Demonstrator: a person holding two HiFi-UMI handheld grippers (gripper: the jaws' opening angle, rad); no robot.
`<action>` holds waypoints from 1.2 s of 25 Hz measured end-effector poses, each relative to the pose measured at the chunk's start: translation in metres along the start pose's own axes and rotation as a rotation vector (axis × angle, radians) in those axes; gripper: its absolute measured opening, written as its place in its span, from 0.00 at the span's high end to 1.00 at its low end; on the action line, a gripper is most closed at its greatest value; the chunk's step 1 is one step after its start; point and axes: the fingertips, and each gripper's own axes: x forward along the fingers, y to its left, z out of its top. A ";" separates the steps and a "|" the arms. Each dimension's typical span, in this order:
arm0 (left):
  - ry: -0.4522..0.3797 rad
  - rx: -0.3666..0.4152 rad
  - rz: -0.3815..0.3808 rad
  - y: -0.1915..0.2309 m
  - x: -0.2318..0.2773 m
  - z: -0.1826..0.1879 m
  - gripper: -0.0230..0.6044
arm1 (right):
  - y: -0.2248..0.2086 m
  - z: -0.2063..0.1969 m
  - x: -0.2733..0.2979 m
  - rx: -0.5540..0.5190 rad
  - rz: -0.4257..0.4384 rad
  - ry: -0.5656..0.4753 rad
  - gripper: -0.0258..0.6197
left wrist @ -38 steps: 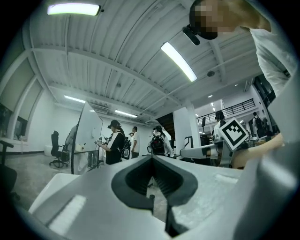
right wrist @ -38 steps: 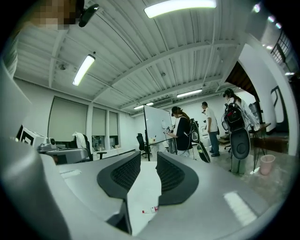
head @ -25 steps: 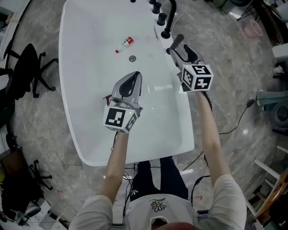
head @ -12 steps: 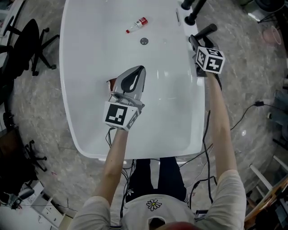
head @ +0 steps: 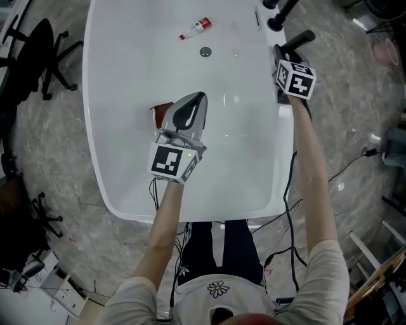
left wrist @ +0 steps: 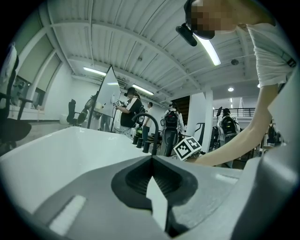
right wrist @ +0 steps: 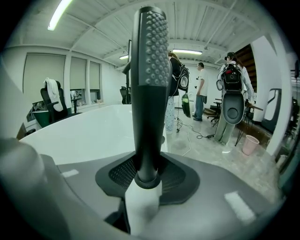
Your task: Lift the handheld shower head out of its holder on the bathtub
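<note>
The black handheld shower head (right wrist: 149, 70) stands upright in its holder on the right rim of the white bathtub (head: 95, 127). In the head view its handle (head: 298, 39) sticks out past my right gripper (head: 282, 54). In the right gripper view the stem runs up between the jaws of my right gripper (right wrist: 147, 173), which have just been closing, and both pads press on it. My left gripper (head: 200, 96) hovers over the middle of the tub, shut and holding nothing; in the left gripper view its tips (left wrist: 152, 158) meet.
A black faucet (head: 279, 16) with knobs stands on the rim just beyond the shower head. A small red-capped bottle (head: 195, 26) and the drain (head: 205, 52) lie in the tub's far end. An office chair (head: 38, 57) stands at the left, and cables (head: 346, 168) lie on the floor at the right.
Both grippers have sunk lower. My right gripper has come in on the shower head's handle at the rim and its jaws have closed round it. The left gripper stays over the tub.
</note>
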 end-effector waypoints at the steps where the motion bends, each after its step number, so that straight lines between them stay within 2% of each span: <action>1: 0.003 0.006 -0.001 0.002 -0.004 -0.001 0.96 | 0.000 -0.001 -0.001 -0.006 -0.004 0.013 0.72; 4: 0.001 0.034 0.013 0.013 -0.019 0.008 0.96 | 0.001 0.012 -0.011 -0.003 -0.021 -0.020 0.72; 8: -0.048 0.037 0.068 0.035 -0.033 0.034 0.96 | 0.002 0.057 -0.027 -0.012 -0.032 -0.093 0.72; 13: -0.097 0.044 0.060 0.021 -0.038 0.078 0.96 | 0.004 0.119 -0.067 -0.072 -0.044 -0.157 0.72; 18: -0.160 0.025 0.049 0.004 -0.046 0.151 0.96 | 0.013 0.217 -0.136 -0.082 -0.056 -0.294 0.72; 22: -0.249 0.110 0.026 -0.009 -0.056 0.234 0.96 | 0.019 0.315 -0.209 -0.086 -0.088 -0.443 0.72; 26: -0.273 0.183 0.046 -0.046 -0.087 0.291 0.96 | 0.024 0.348 -0.284 -0.064 -0.085 -0.497 0.72; 30: -0.336 0.225 0.047 -0.068 -0.104 0.358 0.96 | 0.024 0.391 -0.347 -0.063 -0.098 -0.569 0.72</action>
